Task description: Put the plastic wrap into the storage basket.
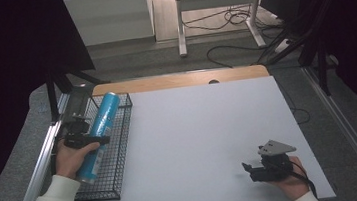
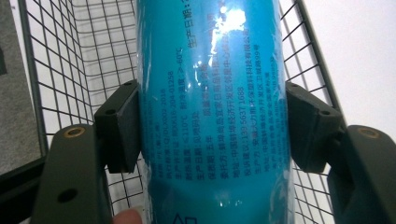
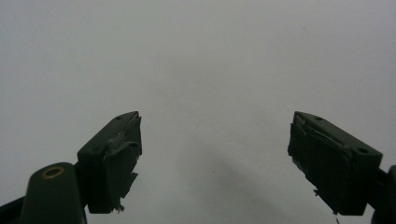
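Two tools are at work over a white desk (image 1: 206, 143). The left tool (image 1: 86, 139) is clamped on a teal cylindrical can (image 1: 98, 135), its two black pads pressed against opposite sides of the can's body about midway along its length. In the left gripper view the can (image 2: 212, 112) stands between the jaws, printed with small dark text, with a fingertip at the lower edge. The can lies lengthwise over a black wire basket (image 1: 121, 151) at the left edge of the desk, one end pointing toward the far side; whether it rests on the mesh floor I cannot tell. The wire basket (image 2: 70, 60) shows behind the can. The right tool (image 1: 248, 168) sits low at the near right of the desk, well apart from the basket, held by the right hand (image 1: 290, 181). Its jaws stand wide apart with nothing between them, above bare white surface (image 3: 210, 70).
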Available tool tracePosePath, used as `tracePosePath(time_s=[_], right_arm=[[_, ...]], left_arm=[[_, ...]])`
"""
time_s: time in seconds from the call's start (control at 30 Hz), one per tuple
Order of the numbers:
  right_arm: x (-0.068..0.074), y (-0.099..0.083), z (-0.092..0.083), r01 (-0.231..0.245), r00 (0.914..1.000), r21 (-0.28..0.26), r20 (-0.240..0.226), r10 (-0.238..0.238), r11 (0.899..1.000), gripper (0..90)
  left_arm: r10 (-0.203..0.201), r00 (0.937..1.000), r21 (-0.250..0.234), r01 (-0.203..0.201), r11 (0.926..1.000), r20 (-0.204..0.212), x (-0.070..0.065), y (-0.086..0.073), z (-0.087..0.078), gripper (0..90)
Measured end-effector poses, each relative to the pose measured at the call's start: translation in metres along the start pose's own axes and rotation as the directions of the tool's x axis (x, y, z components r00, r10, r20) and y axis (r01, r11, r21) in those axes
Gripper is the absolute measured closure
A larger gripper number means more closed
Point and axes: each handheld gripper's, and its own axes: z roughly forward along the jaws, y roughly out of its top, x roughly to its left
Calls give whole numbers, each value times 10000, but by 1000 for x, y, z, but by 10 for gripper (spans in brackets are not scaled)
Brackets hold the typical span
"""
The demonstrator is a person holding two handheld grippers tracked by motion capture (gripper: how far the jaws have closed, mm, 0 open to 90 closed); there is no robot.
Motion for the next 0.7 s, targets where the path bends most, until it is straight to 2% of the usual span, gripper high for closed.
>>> tracePosePath(time_s=[0.07, 0.13, 0.27, 0.33, 0.47, 0.7], right_arm=[[0, 0, 0, 15, 10000, 0, 6, -15, 10000, 180], [0, 0, 0, 12, 10000, -2, 4, -12, 10000, 180], [0, -1, 0, 53, 10000, 25, 8, -53, 10000, 180], [-1, -1, 1, 63, 10000, 20, 16, -63, 10000, 180], [-1, -1, 0, 68, 10000, 24, 17, -68, 10000, 180], [0, -1, 1, 62, 10000, 32, 42, -62, 10000, 180]], left_arm=[[66, 9999, 118, -65, 9999, -135, -1, 0, 3, 313], [305, 9984, 280, -292, 9992, -469, -4, 0, 5, 313], [437, 9971, 379, -414, 9984, -625, -7, -1, 8, 313], [594, 9946, 516, -551, 9971, -856, -11, 0, 12, 313], [607, 9949, 658, -555, 9963, -802, -13, 0, 18, 313], [431, 9957, 1232, -328, 9918, -822, -11, -3, 38, 304]])
